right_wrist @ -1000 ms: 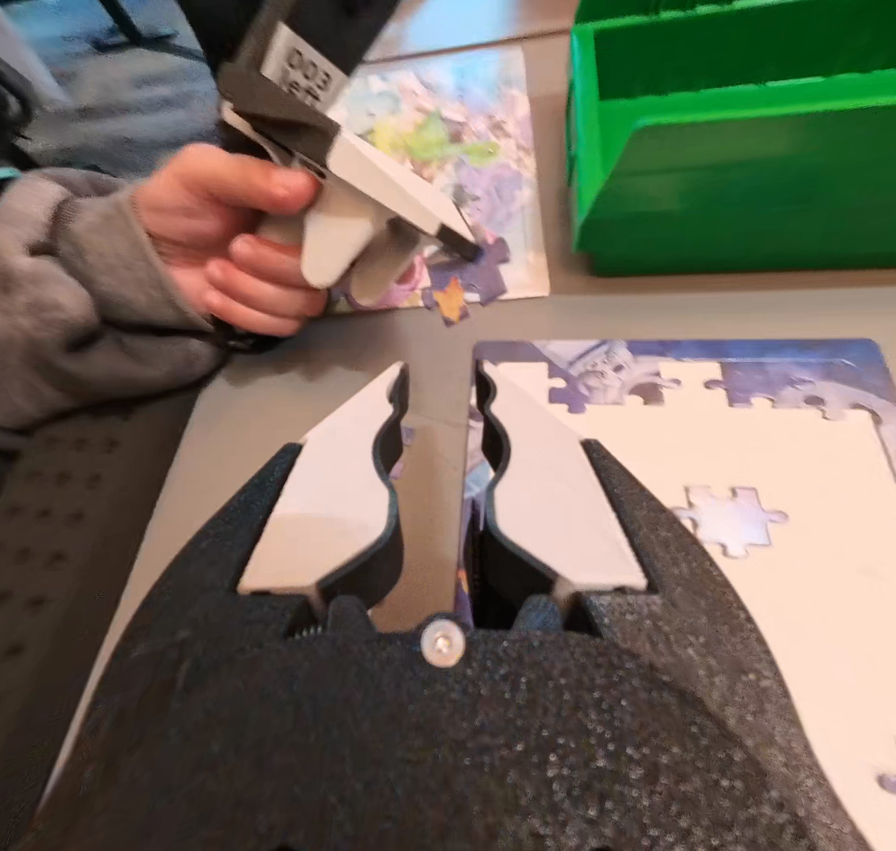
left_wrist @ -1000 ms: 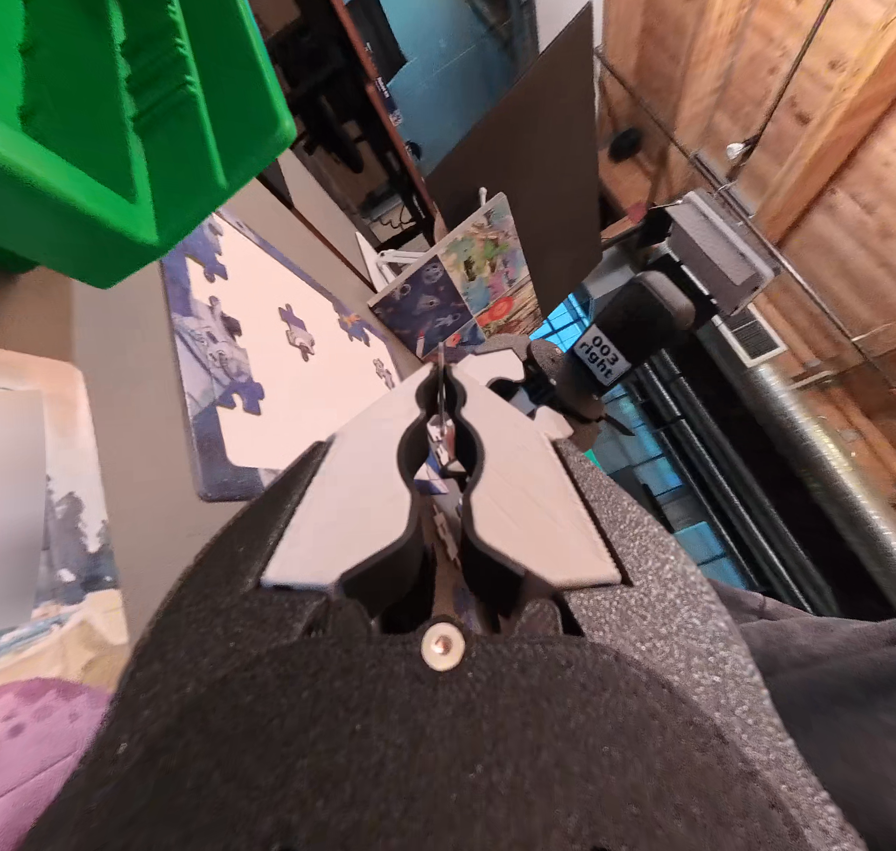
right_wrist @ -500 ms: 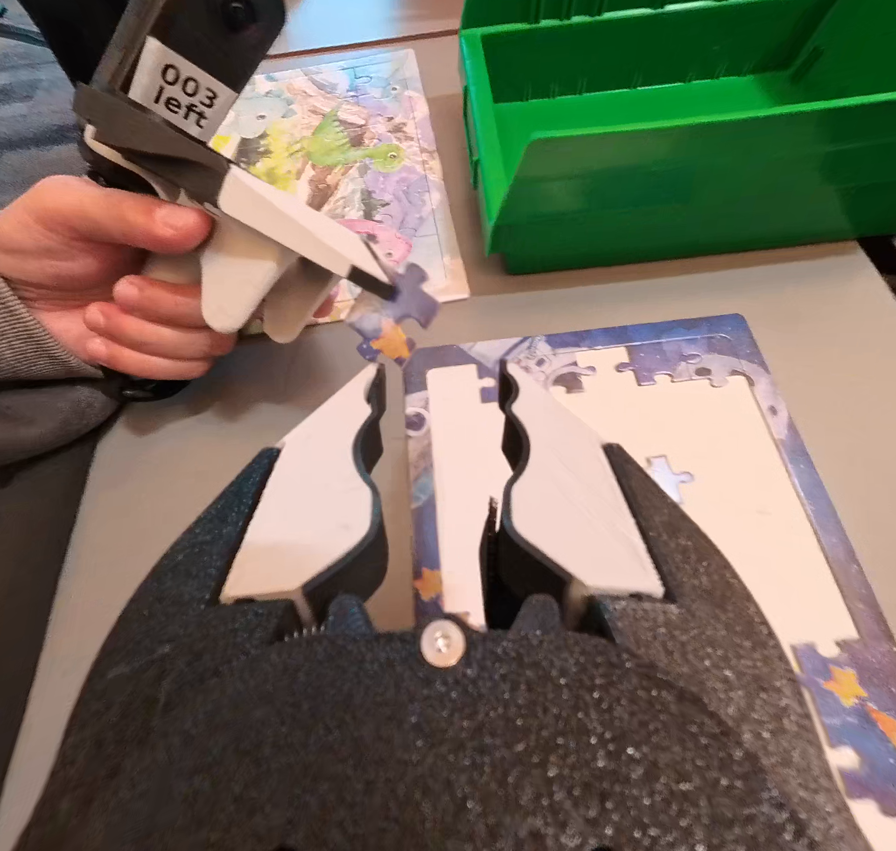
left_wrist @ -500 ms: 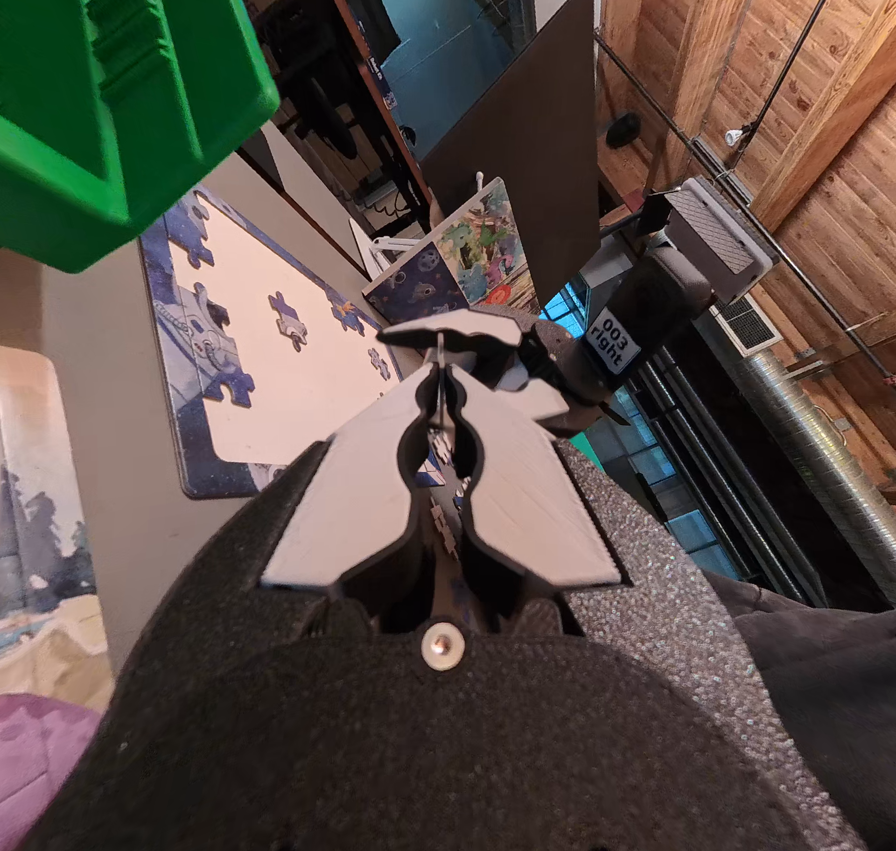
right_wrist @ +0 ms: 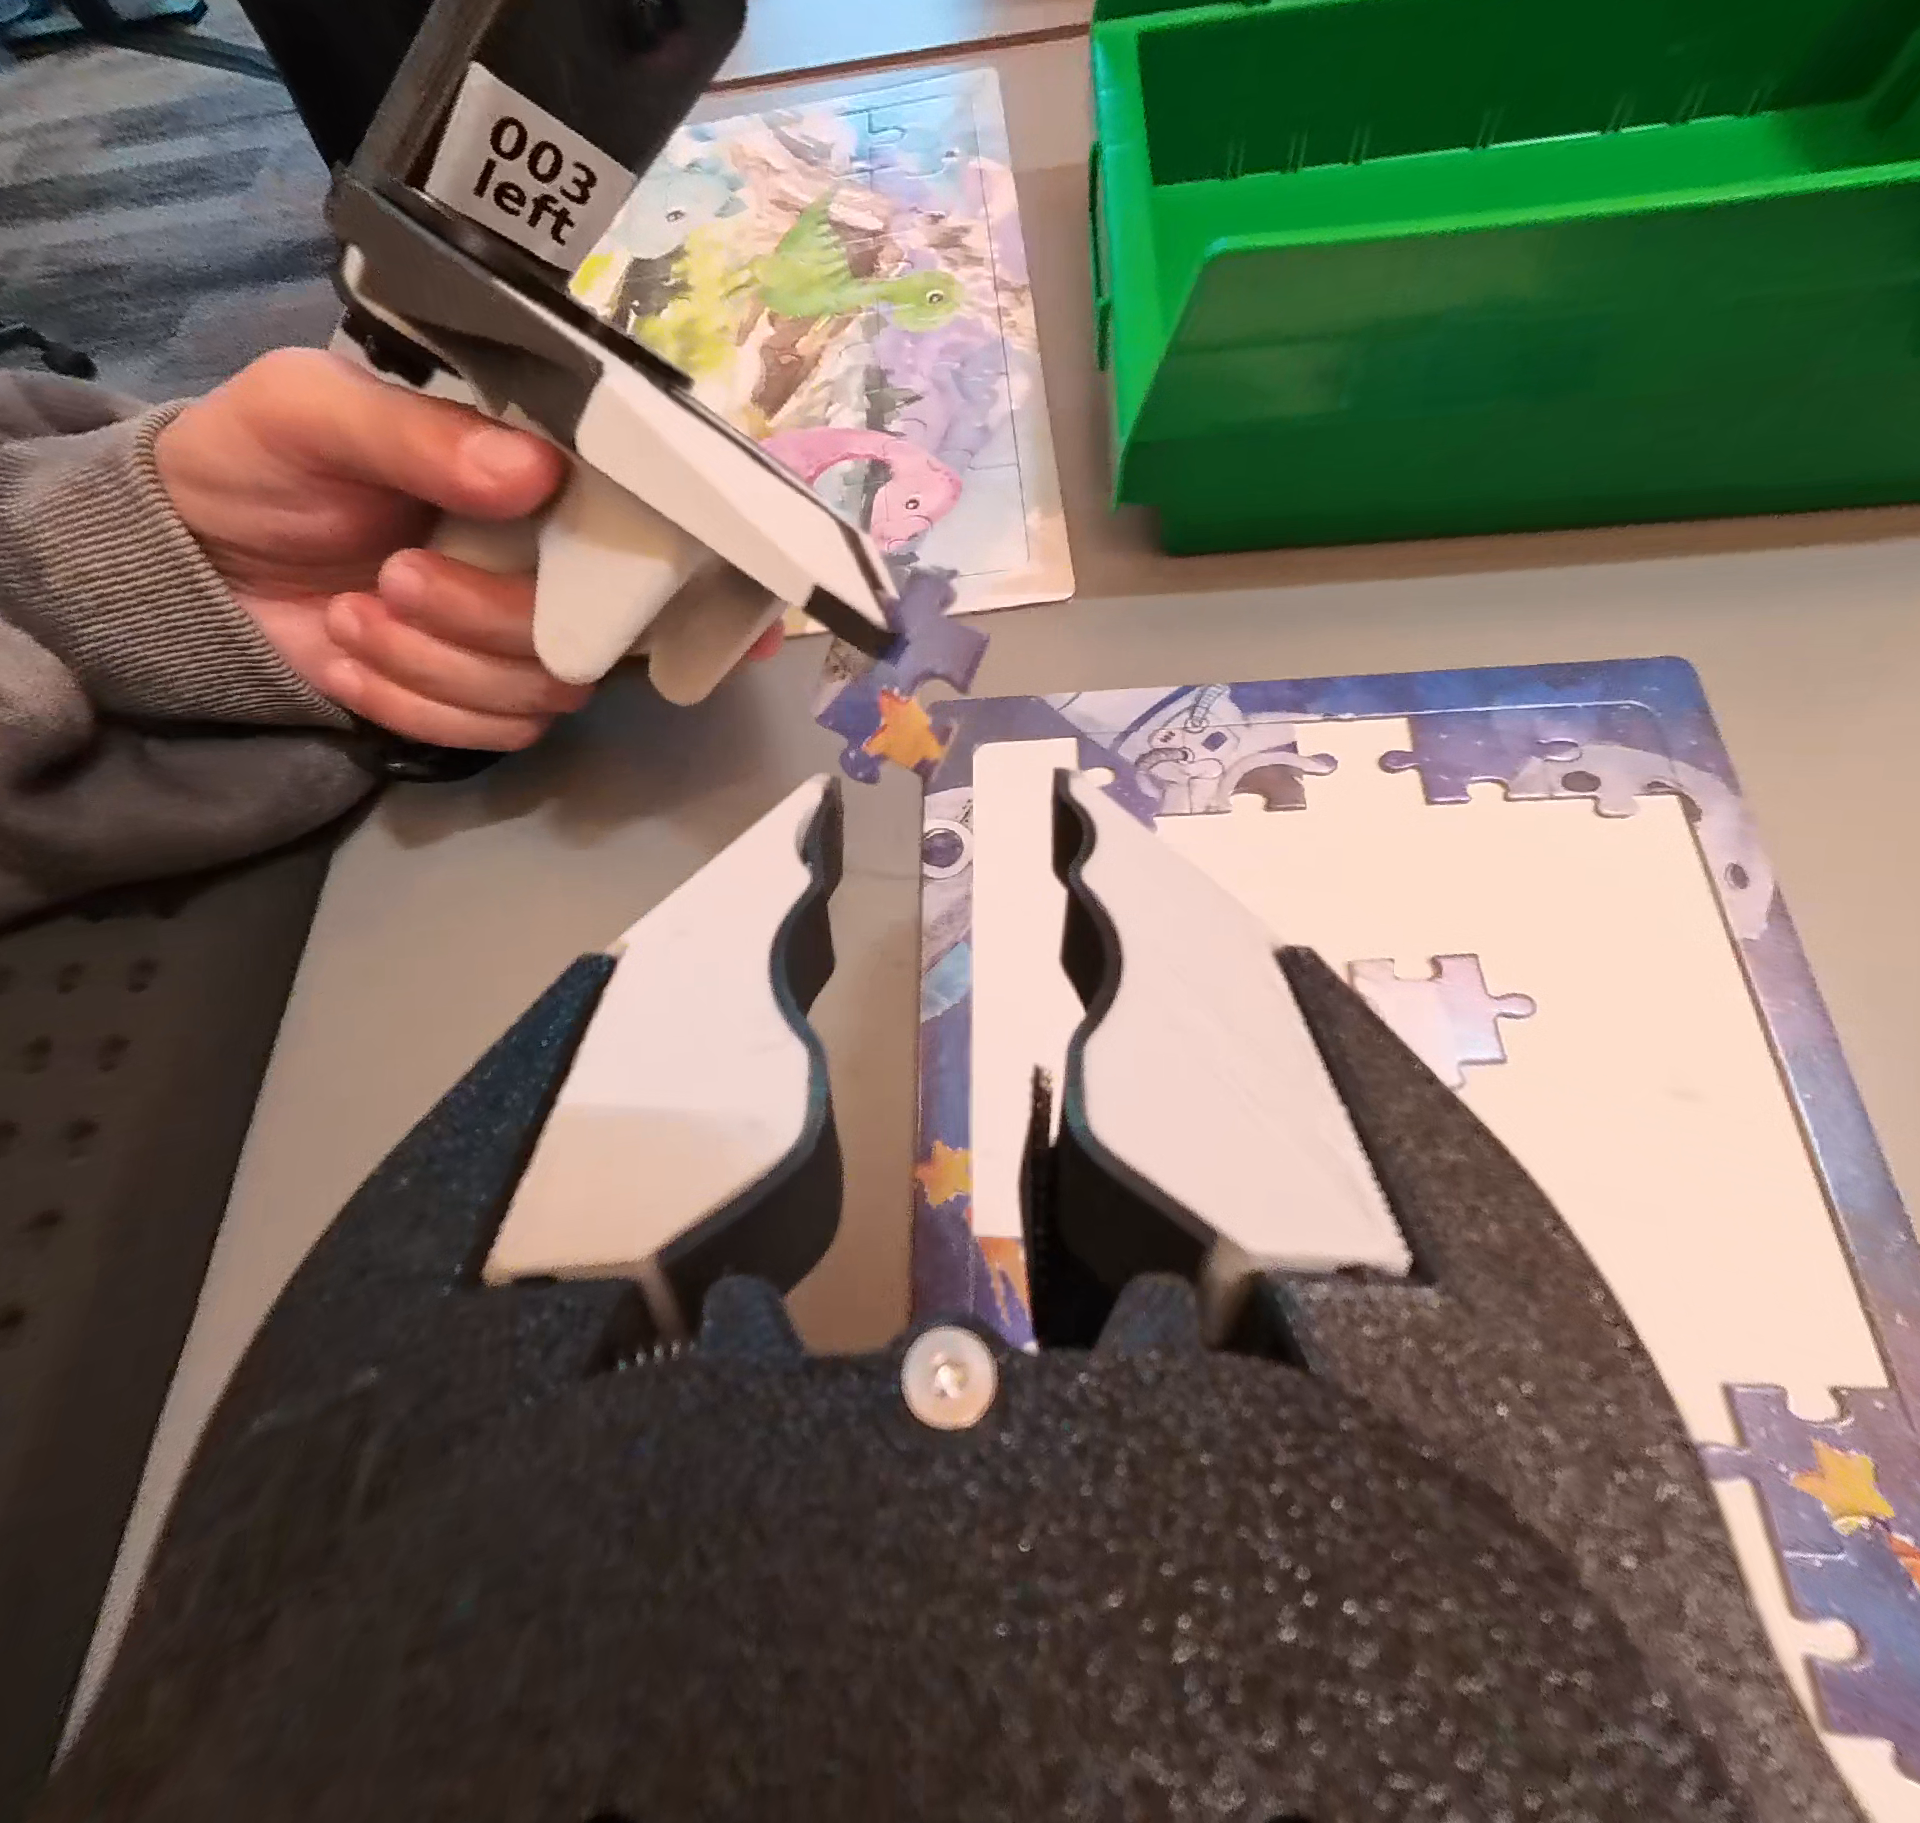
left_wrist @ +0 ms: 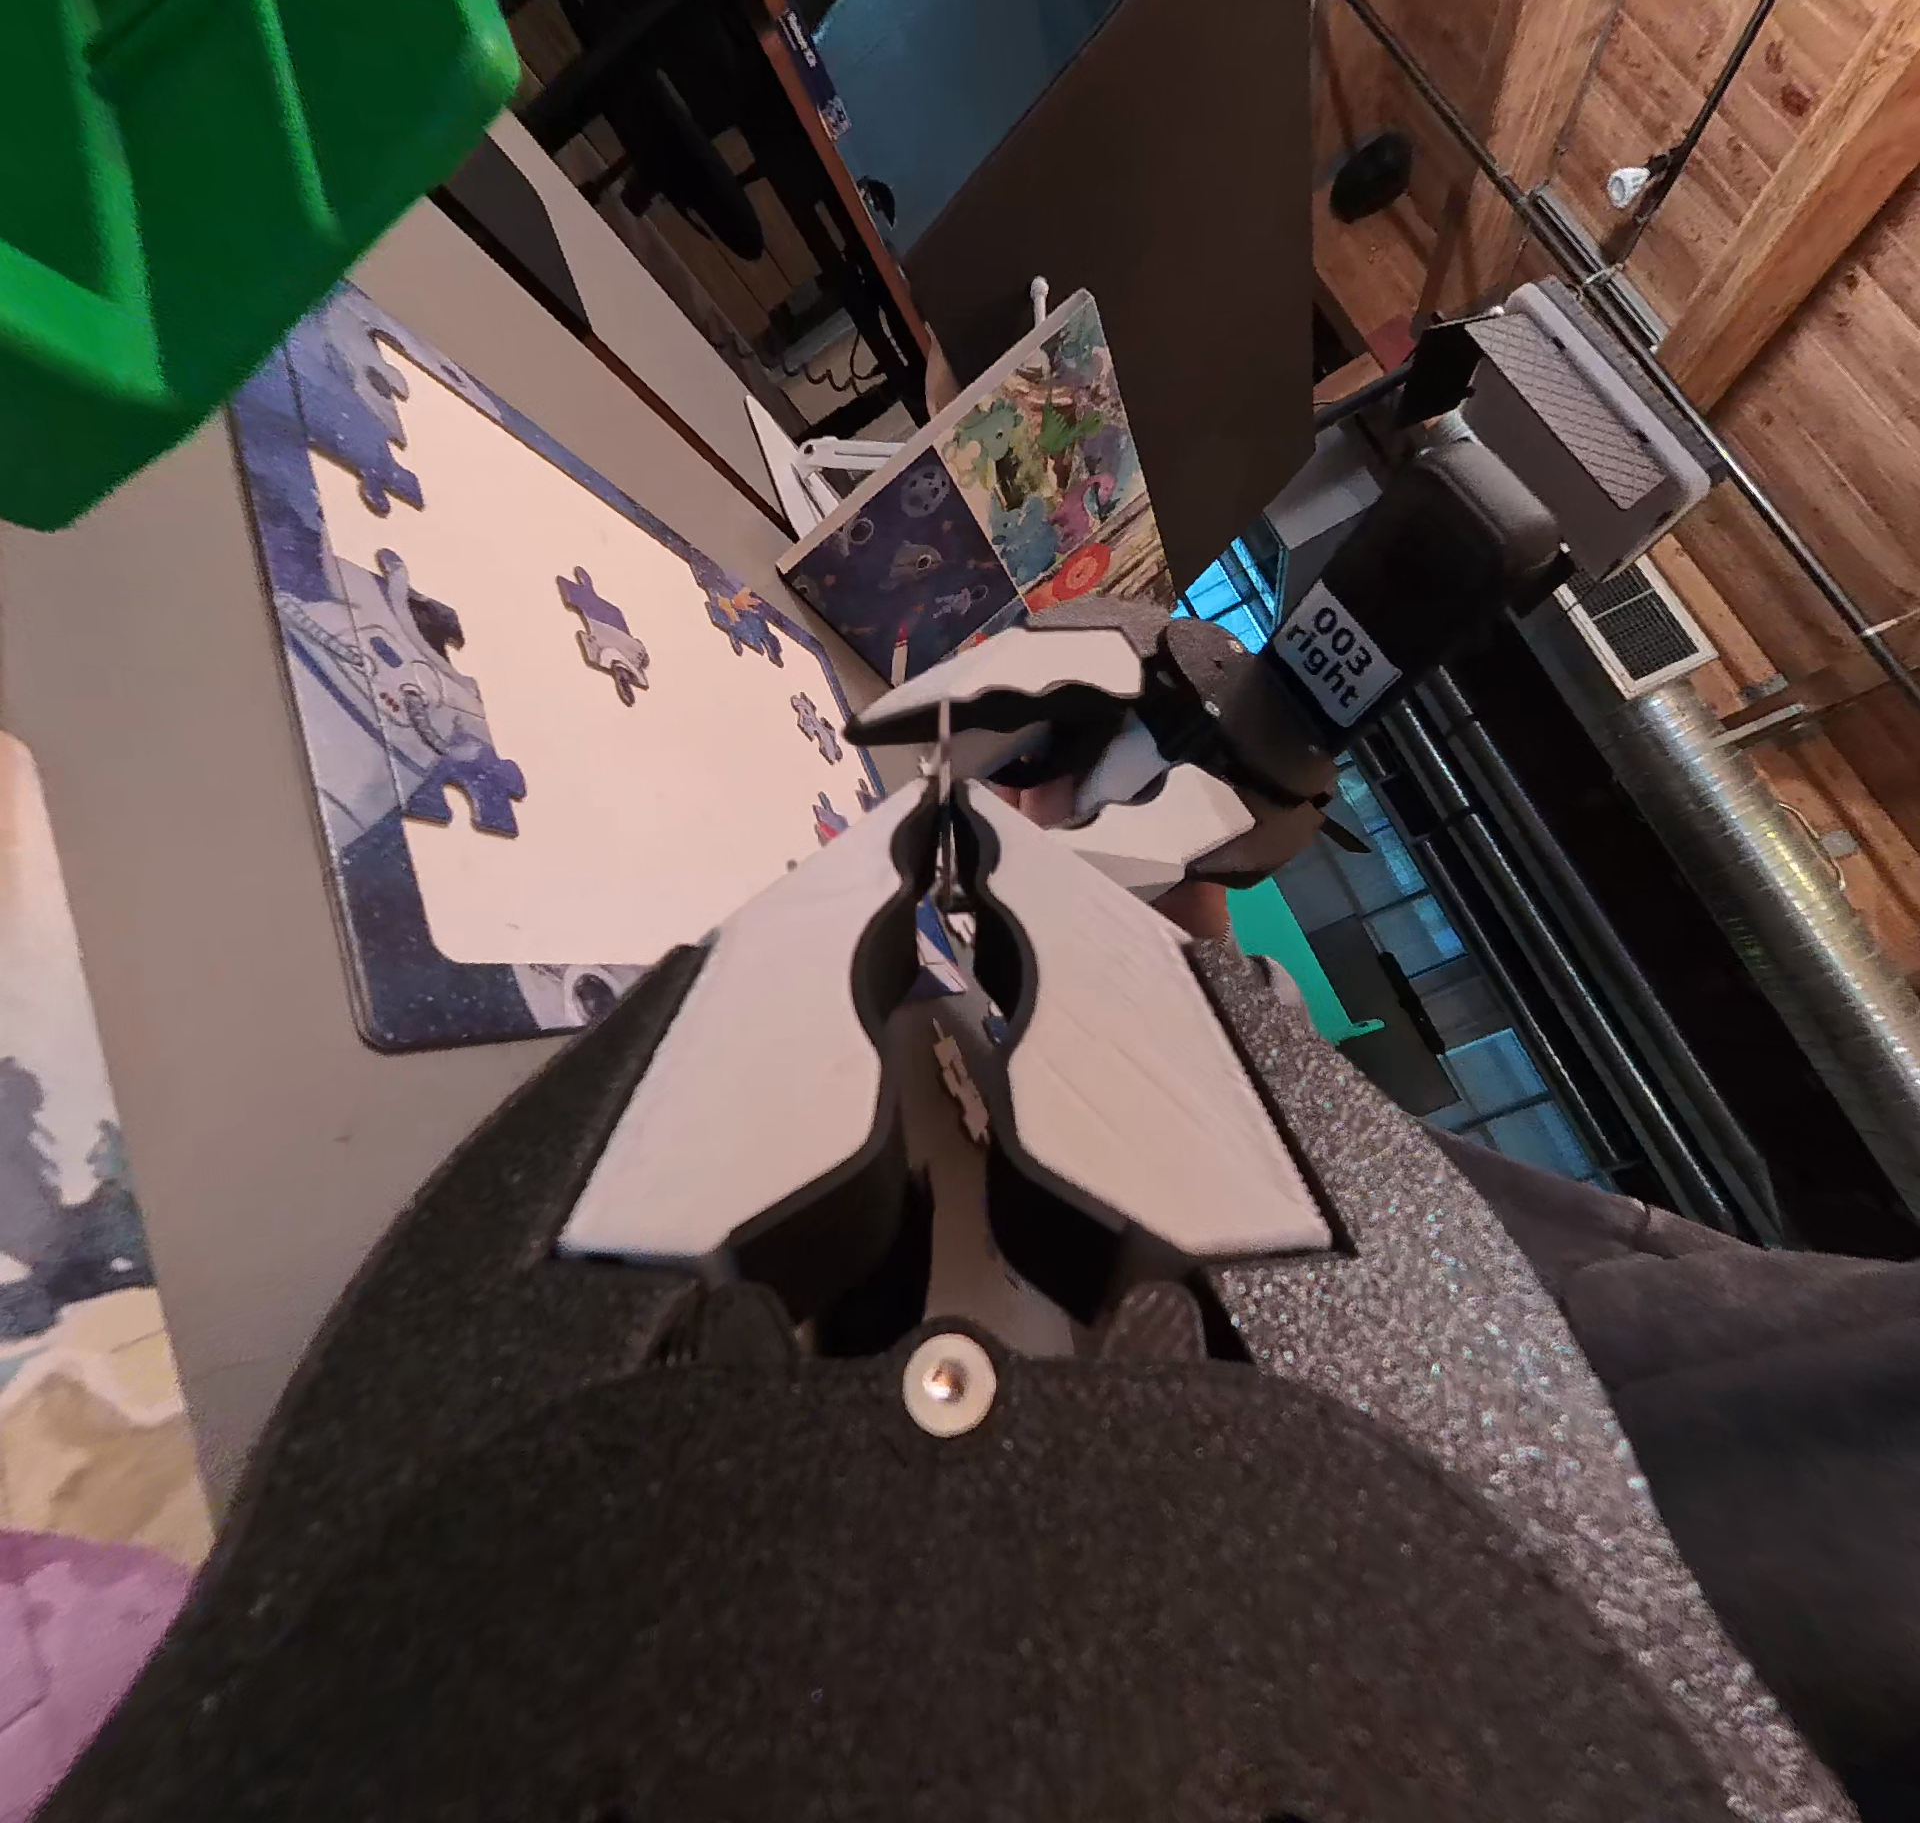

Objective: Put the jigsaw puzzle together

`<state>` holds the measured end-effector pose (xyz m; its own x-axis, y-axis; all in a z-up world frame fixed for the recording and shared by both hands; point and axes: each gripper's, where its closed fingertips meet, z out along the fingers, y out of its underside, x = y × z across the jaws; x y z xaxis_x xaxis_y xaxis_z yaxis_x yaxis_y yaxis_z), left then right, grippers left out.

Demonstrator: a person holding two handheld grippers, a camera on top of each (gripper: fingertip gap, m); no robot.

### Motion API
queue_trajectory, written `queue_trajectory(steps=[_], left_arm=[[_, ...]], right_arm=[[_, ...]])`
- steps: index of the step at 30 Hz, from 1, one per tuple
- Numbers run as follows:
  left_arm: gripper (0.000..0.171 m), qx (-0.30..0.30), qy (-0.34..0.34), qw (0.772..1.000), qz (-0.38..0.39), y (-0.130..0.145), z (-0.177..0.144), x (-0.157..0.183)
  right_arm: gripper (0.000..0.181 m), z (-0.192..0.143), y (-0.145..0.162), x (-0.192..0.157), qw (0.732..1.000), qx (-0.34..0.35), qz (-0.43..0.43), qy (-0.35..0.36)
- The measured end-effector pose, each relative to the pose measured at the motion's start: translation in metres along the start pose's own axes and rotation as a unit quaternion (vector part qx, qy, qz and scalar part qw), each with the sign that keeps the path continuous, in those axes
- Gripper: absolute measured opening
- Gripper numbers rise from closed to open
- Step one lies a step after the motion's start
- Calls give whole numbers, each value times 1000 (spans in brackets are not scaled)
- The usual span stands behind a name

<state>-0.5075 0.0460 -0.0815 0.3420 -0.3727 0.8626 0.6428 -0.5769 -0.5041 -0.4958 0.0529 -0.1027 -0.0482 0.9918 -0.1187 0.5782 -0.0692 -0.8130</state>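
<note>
Blue puzzle piece [right_wrist: 914, 687] with a yellow star on it, pinched edge-on at the tips of the left gripper [right_wrist: 868, 620], hanging in the air just off the top-left corner of the puzzle tray [right_wrist: 1756, 900]. Not touching the tray, as far as the right wrist view shows. In the left wrist view, same piece [left_wrist: 943, 797] seen only as a thin sliver between the clamped fingers, so hard to say much about its shape from there. Left gripper [left_wrist: 943, 817] squeezed tight on it, jaws nearly meeting, with a hand [right_wrist: 343, 547] in a grey sleeve wrapped round the handle.

Right gripper [right_wrist: 940, 802] spread wide, nothing between the fingers, floating low over the left edge of the tray and pointing toward the held piece. From the left wrist view, right gripper [left_wrist: 940, 724] sitting just past the left one's tips, almost nose to nose.

Tray mostly bare white inside, blue space-themed border, a run of joined pieces along the top edge, one loose pale piece [right_wrist: 1439, 1010] lying alone in the middle, and a few starry pieces [right_wrist: 1829, 1493] fitted at the bottom-right corner.

Further out: finished dinosaur puzzle [right_wrist: 883, 319] flat on the grey table [right_wrist: 436, 932] behind the left gripper, and a green plastic bin [right_wrist: 1507, 235] beyond the tray. Puzzle box [left_wrist: 987, 526] standing upright at the far end of the table in the left wrist view.
</note>
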Motion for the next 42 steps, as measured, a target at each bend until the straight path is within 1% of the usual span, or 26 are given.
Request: queue_trajectory(steps=[3, 7, 10, 12, 13, 16, 19, 23, 27, 31, 37, 42], left_arm=[[1, -8, 0, 1000, 1, 3, 1, 0], [1, -13, 13, 1000, -7, 5, 2, 3], [0, -12, 7, 1000, -2, 4, 2, 2], [1, -7, 9, 1000, -5, 3, 2, 2], [1, -5, 6, 1000, -6, 2, 1, 1], [1, -4, 9, 1000, -8, 2, 1, 1], [1, -9, 8, 1000, -4, 4, 2, 2], [1, -12, 11, 1000, -4, 5, 3, 2], [0, -9, 9, 1000, -6, 4, 2, 1], [1, -16, 11, 1000, -4, 6, 3, 2], [1, -16, 14, 1000, -1, 7, 4, 3], [1, -15, 8, 1000, 0, 6, 3, 1]], right_arm=[[40, -1, 4, 6, 1000, -9, -2, 13], [33, -9, 1, 17, 999, 4, -1, 41], [33, -9, 2, 12, 1000, 0, -3, 26], [33, -6, 4, -2, 1000, -9, -18, -7], [33, -4, 4, -6, 1000, -12, -25, -9], [33, 3, 4, -6, 999, -22, -34, 8], [33, 3, -1, 1, 999, -11, -28, 27], [33, 0, 0, 3, 999, -6, -21, 25], [26, 3, -1, -2, 999, -7, -27, 17], [26, 8, 1, -10, 1000, -11, -29, -2], [29, 6, -1, -15, 1000, -5, -22, -22], [23, 6, 1, -9, 999, -11, -30, -2]])
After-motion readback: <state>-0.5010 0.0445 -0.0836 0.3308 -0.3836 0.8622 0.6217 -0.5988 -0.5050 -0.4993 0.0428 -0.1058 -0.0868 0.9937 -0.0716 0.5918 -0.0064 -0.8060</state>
